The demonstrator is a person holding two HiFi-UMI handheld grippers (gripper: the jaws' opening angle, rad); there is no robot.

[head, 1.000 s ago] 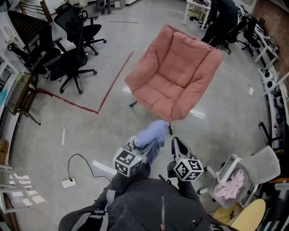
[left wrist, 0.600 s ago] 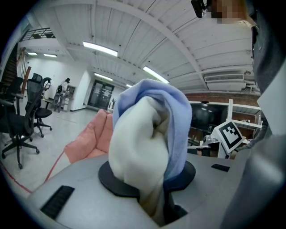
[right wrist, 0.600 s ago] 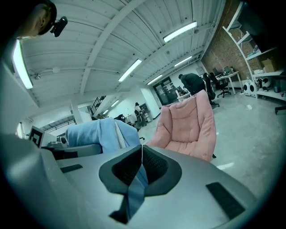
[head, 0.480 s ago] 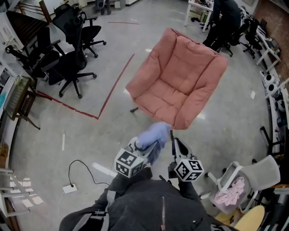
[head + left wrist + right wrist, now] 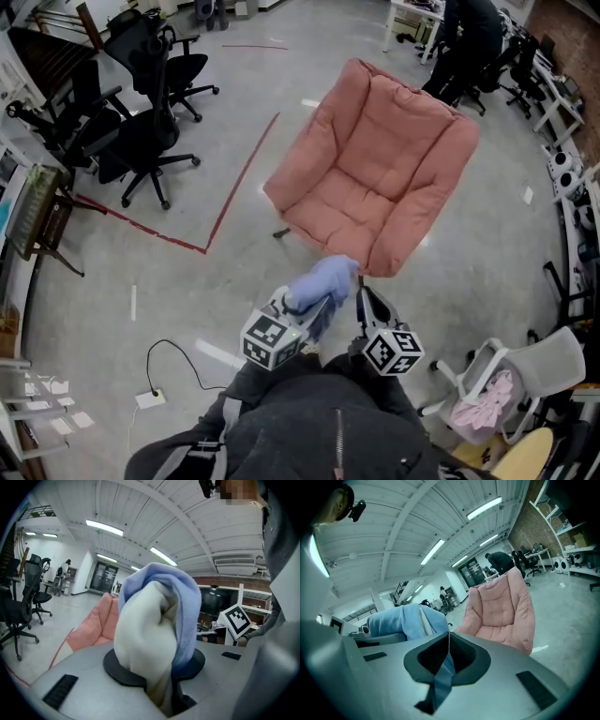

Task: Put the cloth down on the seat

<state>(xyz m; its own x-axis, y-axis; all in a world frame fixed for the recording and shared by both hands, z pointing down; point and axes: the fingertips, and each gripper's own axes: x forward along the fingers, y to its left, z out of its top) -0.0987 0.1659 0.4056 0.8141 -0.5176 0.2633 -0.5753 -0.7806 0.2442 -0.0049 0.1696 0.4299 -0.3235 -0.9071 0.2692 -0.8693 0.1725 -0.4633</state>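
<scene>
Left gripper (image 5: pixel 313 307) clamps the bunched cloth (image 5: pixel 324 277); right gripper (image 5: pixel 360 298) pinches its thin edge.

cloth (image 5: pixel 323 279): light blue, cream | seat (image 5: pixel 375 173): pink | office chairs (image 5: pixel 141 142): black

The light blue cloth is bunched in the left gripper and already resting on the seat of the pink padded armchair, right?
Not quite. The light blue cloth is bunched in the left gripper, but it is not on the seat: it is held above the floor, short of the pink padded armchair, whose seat is bare. The head view shows this.
</scene>
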